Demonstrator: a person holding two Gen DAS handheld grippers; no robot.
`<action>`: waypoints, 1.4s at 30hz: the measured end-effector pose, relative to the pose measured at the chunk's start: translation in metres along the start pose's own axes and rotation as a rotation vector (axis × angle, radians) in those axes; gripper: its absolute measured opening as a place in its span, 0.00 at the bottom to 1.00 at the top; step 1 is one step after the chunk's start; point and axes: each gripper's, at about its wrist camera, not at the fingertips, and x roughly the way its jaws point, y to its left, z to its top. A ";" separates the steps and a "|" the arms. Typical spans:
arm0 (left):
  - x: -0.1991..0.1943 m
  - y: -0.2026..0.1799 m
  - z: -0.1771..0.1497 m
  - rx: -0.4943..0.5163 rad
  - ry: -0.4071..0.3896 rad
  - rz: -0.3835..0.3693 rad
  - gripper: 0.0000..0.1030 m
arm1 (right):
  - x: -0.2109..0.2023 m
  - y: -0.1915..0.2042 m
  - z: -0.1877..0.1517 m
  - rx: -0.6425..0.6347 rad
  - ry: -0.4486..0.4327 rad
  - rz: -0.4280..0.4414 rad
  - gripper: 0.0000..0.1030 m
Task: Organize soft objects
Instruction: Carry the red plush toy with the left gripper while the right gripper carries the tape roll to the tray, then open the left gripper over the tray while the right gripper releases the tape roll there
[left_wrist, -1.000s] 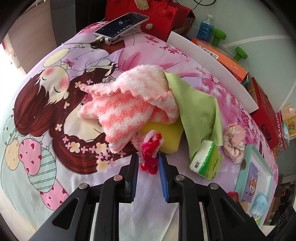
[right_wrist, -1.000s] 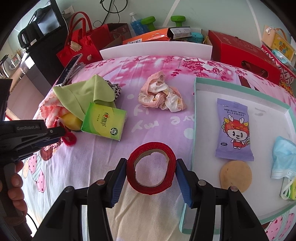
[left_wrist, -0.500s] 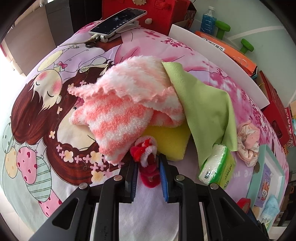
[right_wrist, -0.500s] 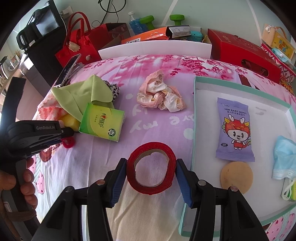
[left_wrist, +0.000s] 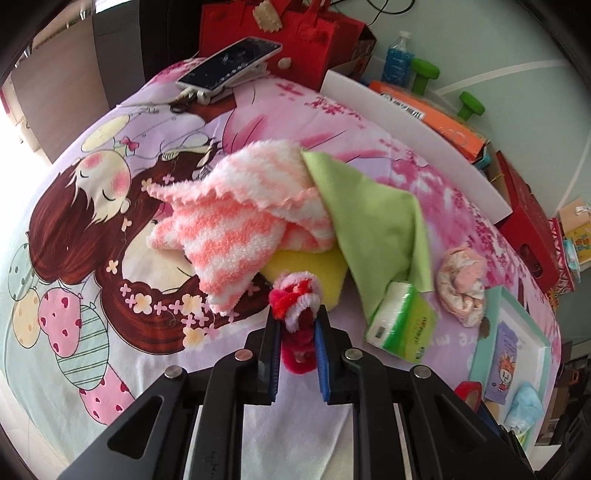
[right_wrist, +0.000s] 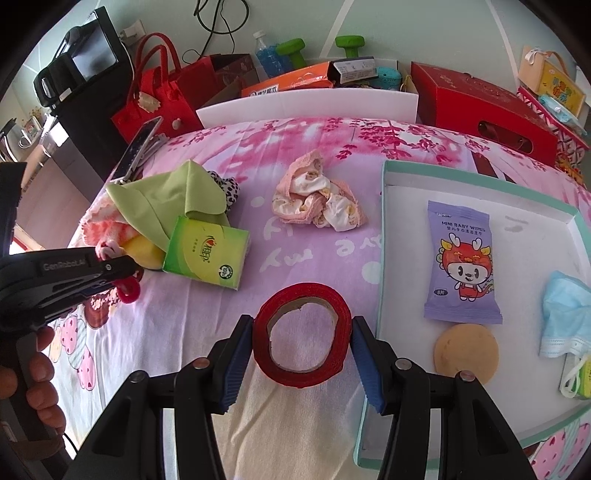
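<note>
The bed (right_wrist: 192, 332), covered by a cartoon-print sheet, is carrying all the items. A teal-rimmed white tray (right_wrist: 476, 177) is lying at the right edge of the bed in the right wrist view; inside it are lying a purple baby-wipes packet (right_wrist: 461, 262), a blue face mask (right_wrist: 565, 317) and a round tan pad (right_wrist: 466, 349).

Near the left edge of the bed, a pink-and-white striped towel (left_wrist: 240, 218) is lying partly over a yellow sponge (left_wrist: 314, 267), with a green cloth (left_wrist: 376, 221) draped beside it and overlapping the towel edge. A green tissue pack (right_wrist: 207, 253) is resting against the lower end of the green cloth. A crumpled pink-and-white cloth (right_wrist: 319, 199) is lying apart from these, toward the middle of the bed.

The left gripper (left_wrist: 297, 328) is positioned just in front of the sponge, with its fingers (left_wrist: 271, 332) closed narrowly on a red-and-pink fuzzy hair tie (left_wrist: 295, 295); the tie is protruding above and below the finger tips. In the right wrist view the hair tie appears raised slightly above the sheet.

The right gripper (right_wrist: 301, 339) is hovering near the tray's left rim, with its fingers (right_wrist: 236, 358) spread moderately and pressing both sides of a red tape roll (right_wrist: 332, 299), which is standing roughly upright between them.
</note>
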 end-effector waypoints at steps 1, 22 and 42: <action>-0.002 0.000 0.000 0.003 -0.004 -0.002 0.16 | 0.000 0.000 0.000 0.001 -0.001 0.001 0.54; -0.054 -0.030 0.005 0.082 -0.144 -0.090 0.16 | -0.047 -0.032 0.016 0.094 -0.191 -0.018 0.54; -0.042 -0.196 -0.055 0.524 -0.115 -0.365 0.16 | -0.081 -0.191 0.002 0.475 -0.307 -0.340 0.54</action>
